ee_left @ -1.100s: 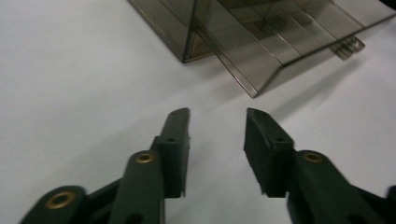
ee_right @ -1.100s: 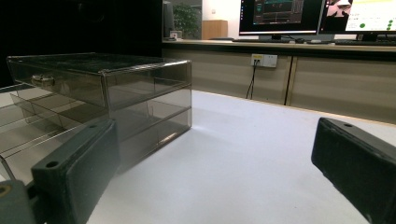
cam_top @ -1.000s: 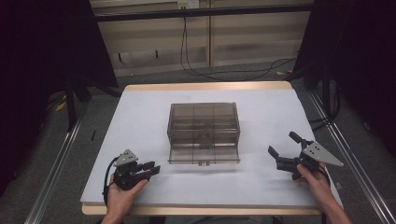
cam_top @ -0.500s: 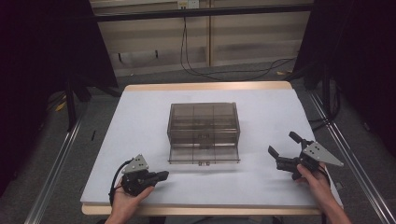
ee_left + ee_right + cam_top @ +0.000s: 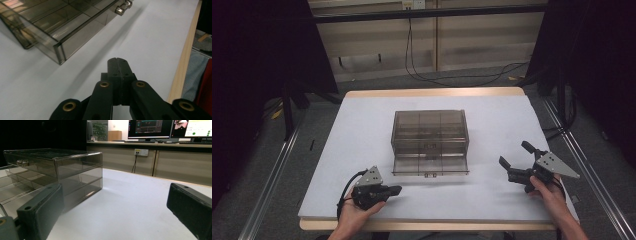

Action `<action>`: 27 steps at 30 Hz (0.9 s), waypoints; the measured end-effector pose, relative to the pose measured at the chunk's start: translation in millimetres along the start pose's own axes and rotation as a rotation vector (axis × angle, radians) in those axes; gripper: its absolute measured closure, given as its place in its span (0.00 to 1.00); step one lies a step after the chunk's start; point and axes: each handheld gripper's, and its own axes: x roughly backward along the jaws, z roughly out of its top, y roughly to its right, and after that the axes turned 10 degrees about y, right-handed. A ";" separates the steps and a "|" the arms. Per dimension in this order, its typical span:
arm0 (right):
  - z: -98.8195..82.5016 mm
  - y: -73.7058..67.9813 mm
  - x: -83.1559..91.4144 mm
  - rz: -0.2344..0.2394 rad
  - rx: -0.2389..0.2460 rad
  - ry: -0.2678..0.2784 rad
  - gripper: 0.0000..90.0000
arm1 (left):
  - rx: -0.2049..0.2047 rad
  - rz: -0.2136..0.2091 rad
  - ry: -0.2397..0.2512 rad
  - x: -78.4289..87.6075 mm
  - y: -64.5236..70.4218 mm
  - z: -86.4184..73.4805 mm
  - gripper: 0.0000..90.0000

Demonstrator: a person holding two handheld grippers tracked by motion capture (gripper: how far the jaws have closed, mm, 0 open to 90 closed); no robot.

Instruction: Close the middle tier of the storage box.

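Observation:
A smoky clear plastic drawer box (image 5: 430, 135) stands at the middle of the white table (image 5: 362, 130), its bottom drawer (image 5: 430, 165) pulled out toward me. In the left gripper view the drawer's front corner (image 5: 58, 48) and metal knob (image 5: 121, 8) lie ahead. My left gripper (image 5: 395, 190) is shut and empty, low over the table, front left of the drawer; its jaws meet (image 5: 117, 61). My right gripper (image 5: 516, 161) stands open to the right of the box, holding nothing. The box (image 5: 53, 170) sits left of its wide-apart pads (image 5: 42, 207).
The table's wooden front edge (image 5: 437, 226) runs just behind both hands. Metal rails (image 5: 272, 175) flank the table on the floor. Cables (image 5: 422, 75) trail behind the far edge. Monitors (image 5: 170, 130) and a counter stand beyond in the right gripper view.
My left gripper has slid right along the front of the table, closer to the open drawer, and turned to point right. The right gripper has not moved.

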 end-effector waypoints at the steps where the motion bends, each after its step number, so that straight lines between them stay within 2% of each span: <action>1: 0.0 0.0 0.0 0.000 0.000 0.000 0.01 | -0.013 0.000 -0.016 -0.9 0.5 1.6 1.00; 2: 0.0 0.1 0.0 0.000 -0.001 0.000 0.01 | -0.001 -0.004 -0.005 -2.8 2.1 2.1 1.00; 4: 0.0 0.2 0.0 0.000 0.000 0.001 0.01 | -0.002 -0.017 -0.005 -4.5 2.6 2.7 1.00; 6: -0.1 0.0 0.0 0.002 -0.001 0.003 0.01 | -0.018 -0.020 -0.024 -7.8 4.2 4.1 1.00; 8: -0.1 0.0 0.0 0.001 -0.001 0.002 0.01 | -0.009 -0.030 -0.008 -10.4 5.1 3.6 1.00; 10: 0.0 0.0 0.1 -0.001 -0.001 0.001 0.01 | -0.024 -0.030 -0.023 -10.2 6.0 6.0 1.00; 13: 0.0 0.0 0.1 -0.001 -0.001 0.000 0.01 | -0.017 -0.035 -0.001 -11.4 6.5 6.1 1.00; 14: 0.0 0.2 0.0 -0.001 -0.003 -0.001 0.01 | -0.032 -0.036 -0.025 -11.6 6.1 7.1 1.00; 16: 0.0 0.0 0.0 -0.001 0.000 0.000 0.01 | -0.026 -0.043 -0.007 -14.7 6.9 6.4 1.00; 17: 0.0 0.0 0.0 -0.001 0.000 0.000 0.01 | -0.030 -0.042 -0.025 -14.4 7.2 7.7 1.00; 19: 0.0 0.1 0.1 -0.001 -0.001 0.000 0.01 | -0.031 -0.049 -0.014 -15.9 7.4 8.6 1.00; 23: 0.0 0.2 0.0 0.001 -0.003 -0.001 0.01 | -0.042 -0.050 -0.027 -19.1 8.1 9.8 1.00; 27: 0.0 0.0 0.0 -0.001 0.000 -0.001 0.01 | -0.035 -0.051 -0.031 -20.5 8.9 11.4 1.00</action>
